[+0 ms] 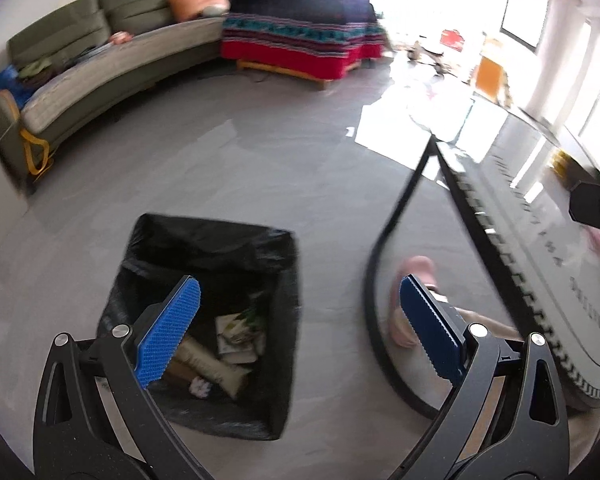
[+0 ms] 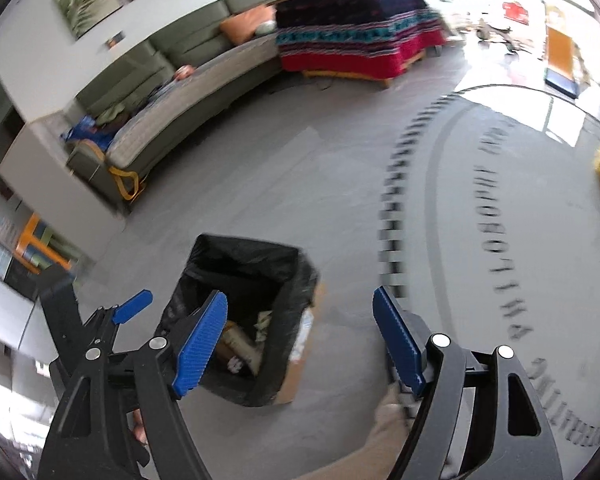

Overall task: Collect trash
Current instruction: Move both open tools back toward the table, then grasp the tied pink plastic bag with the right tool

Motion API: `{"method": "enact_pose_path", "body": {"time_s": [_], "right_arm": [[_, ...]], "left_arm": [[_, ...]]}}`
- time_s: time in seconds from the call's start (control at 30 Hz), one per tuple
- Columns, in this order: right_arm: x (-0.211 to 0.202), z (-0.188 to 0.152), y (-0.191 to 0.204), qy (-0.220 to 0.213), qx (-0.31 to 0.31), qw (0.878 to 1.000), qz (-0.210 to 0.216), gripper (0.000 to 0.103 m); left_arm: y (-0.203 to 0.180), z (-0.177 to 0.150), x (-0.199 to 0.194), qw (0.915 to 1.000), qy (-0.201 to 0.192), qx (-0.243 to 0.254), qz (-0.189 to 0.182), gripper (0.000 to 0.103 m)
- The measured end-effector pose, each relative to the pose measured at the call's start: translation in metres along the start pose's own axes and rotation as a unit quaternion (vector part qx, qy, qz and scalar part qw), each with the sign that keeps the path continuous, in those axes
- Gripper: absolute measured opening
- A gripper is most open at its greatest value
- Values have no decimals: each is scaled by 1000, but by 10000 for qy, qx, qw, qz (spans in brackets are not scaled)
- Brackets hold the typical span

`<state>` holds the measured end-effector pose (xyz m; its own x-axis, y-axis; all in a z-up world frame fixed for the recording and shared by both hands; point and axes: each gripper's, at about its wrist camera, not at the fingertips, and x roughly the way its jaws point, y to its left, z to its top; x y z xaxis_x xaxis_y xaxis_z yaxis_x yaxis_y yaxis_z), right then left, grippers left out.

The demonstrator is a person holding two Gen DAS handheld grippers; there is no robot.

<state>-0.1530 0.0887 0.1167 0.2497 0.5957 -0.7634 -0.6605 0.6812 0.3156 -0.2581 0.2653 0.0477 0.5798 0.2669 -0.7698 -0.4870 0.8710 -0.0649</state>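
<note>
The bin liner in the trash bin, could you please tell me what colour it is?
Black; the bin liner shows best in the left wrist view.

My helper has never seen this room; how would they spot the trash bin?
Start at the long green sofa along the wall and look across the open grey floor. The bin stands there alone: a square box lined with a black bag, paper trash inside.
</note>
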Motion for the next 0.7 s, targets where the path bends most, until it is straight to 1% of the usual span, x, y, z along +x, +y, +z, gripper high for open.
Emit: {"method": "enact_pose_path", "body": {"time_s": [0.17, 0.33, 0.53, 0.7], "right_arm": [[-22, -3, -45, -207, 303, 9989, -296, 76], [-47, -7, -96, -374, 694, 9953, -570, 76], [-77, -6, -157, -579, 1192, 9863, -982, 76], [-98, -4, -214, -676, 1585, 9752, -1386, 76]], "left_arm": [[-47, 12, 2, 9986, -29, 402, -337, 97], [-98, 29, 3, 9941, -72, 840, -680, 97], [-165, 50, 5, 9841, -126, 1348, -1152, 97], [-227, 69, 13, 9721, -141, 1832, -1455, 97]]}}
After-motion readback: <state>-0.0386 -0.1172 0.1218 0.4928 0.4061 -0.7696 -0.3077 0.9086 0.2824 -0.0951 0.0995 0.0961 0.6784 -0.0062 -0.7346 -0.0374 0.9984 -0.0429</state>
